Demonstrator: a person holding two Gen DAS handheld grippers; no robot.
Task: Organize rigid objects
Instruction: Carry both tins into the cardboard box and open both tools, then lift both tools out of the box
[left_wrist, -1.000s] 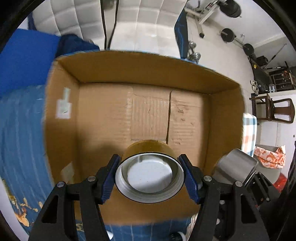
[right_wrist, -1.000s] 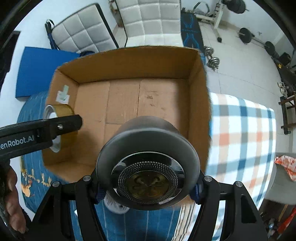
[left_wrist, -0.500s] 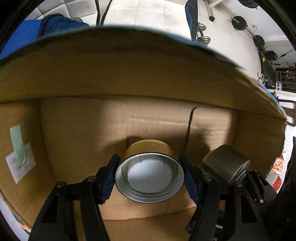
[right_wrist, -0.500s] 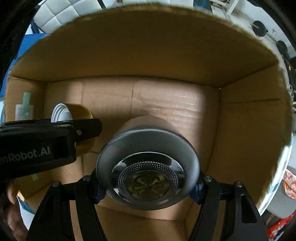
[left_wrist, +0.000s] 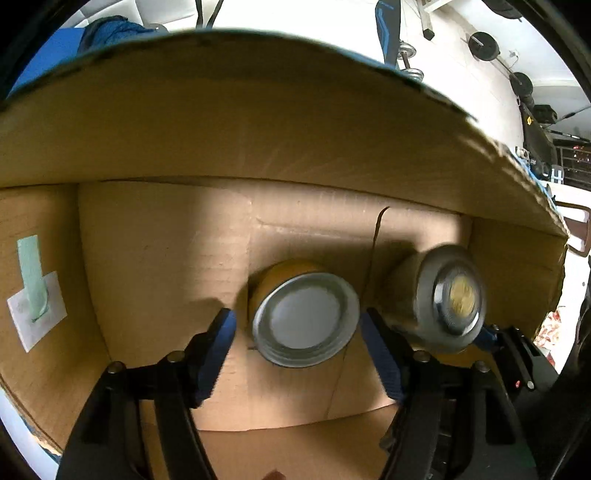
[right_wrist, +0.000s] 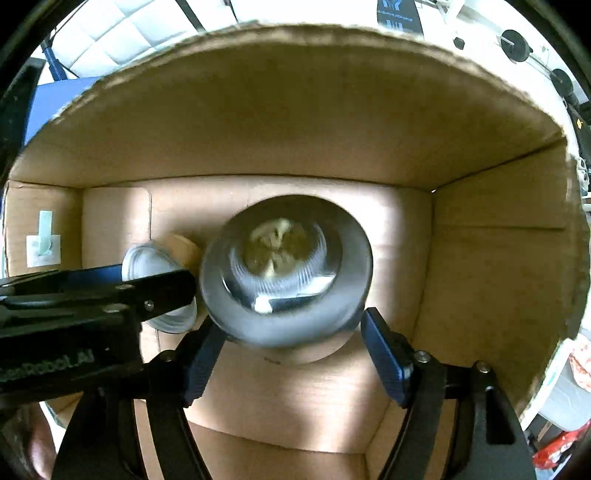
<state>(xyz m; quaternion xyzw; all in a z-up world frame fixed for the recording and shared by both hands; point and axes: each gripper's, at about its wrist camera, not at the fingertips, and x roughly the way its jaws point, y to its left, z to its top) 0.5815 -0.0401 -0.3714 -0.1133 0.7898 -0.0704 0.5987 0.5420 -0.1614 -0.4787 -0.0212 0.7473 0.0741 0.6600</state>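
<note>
Both grippers reach inside a cardboard box (left_wrist: 155, 236). A gold can with a silver lid (left_wrist: 304, 319) stands on the box floor between the fingers of my open left gripper (left_wrist: 297, 328), with gaps on both sides. A grey round speaker-like object (right_wrist: 286, 273) sits just ahead of my open right gripper (right_wrist: 291, 339), blurred as it moves; it also shows to the right of the can in the left wrist view (left_wrist: 443, 299). The can shows in the right wrist view (right_wrist: 162, 258), partly hidden behind the left gripper.
The box's back wall (right_wrist: 295, 118) and right wall (right_wrist: 498, 258) enclose the space. A white label with green tape (left_wrist: 35, 291) is on the left wall. Gym weights (left_wrist: 484, 44) lie on the floor beyond.
Both grippers have opened and let go of the can and the grey object, which now sit on the box floor. The grey object is blurred and tilted.
</note>
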